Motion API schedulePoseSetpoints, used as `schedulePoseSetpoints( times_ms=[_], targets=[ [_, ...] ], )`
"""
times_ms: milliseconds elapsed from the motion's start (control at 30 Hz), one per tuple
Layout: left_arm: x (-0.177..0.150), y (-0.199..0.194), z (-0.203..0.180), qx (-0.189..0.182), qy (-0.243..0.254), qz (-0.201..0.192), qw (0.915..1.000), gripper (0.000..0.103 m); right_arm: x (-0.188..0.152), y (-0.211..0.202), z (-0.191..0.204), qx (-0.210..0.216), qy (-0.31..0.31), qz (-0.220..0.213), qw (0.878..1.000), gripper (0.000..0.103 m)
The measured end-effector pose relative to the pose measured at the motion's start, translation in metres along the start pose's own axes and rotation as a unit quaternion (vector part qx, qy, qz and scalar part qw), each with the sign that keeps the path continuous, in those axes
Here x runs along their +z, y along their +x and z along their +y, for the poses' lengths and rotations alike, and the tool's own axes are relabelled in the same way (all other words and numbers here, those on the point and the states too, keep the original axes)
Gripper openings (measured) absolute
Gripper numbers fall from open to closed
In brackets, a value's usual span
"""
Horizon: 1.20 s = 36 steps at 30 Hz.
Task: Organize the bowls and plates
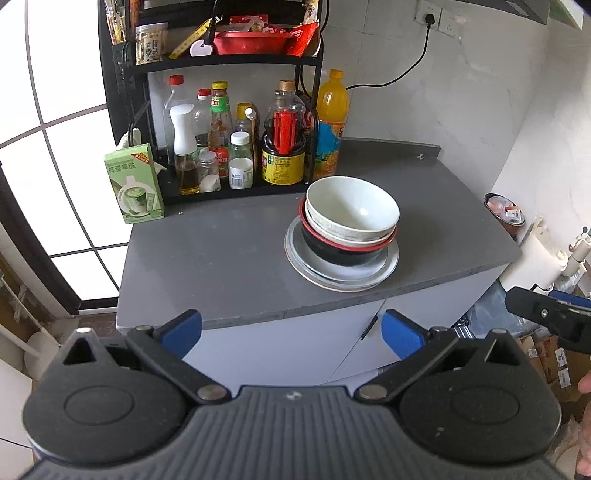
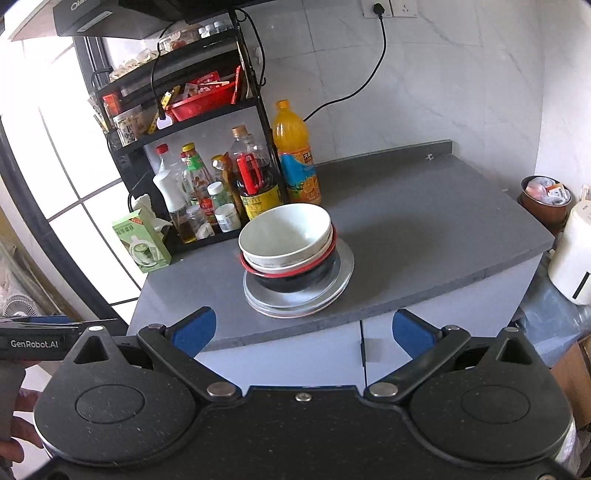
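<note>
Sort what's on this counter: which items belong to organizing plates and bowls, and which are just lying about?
Job items:
white bowl, top of the stack
black bowl with red rim, beneath
plates, at the bottom
left gripper and right gripper, both open, held back from the counter

Just lying about:
condiment bottles
orange drink bottle
green carton
red basket

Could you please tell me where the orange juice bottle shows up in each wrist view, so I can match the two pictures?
Left wrist: the orange juice bottle stands upper centre, right of the black condiment rack, behind the stacked bowls.
Right wrist: it stands upper centre-left, again right of the rack and behind the bowls.
Shared landmark: the wall socket with its black cable.
</note>
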<state>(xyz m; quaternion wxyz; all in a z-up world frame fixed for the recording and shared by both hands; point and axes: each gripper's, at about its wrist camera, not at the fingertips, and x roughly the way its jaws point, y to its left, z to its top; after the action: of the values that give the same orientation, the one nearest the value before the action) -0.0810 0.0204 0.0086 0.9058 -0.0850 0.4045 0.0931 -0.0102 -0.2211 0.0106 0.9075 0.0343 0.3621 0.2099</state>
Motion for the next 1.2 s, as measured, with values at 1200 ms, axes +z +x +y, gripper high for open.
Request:
schedulePoseSetpoints(
  times_ms=[1200],
  targets=[
    [-0.018, -0.011, -0.001, 0.015, 0.000, 0.000, 0.9999, 0.102, -0.016, -0.010, 0.010, -0.001, -0.019, 0.008, 1.000, 0.103]
  ],
)
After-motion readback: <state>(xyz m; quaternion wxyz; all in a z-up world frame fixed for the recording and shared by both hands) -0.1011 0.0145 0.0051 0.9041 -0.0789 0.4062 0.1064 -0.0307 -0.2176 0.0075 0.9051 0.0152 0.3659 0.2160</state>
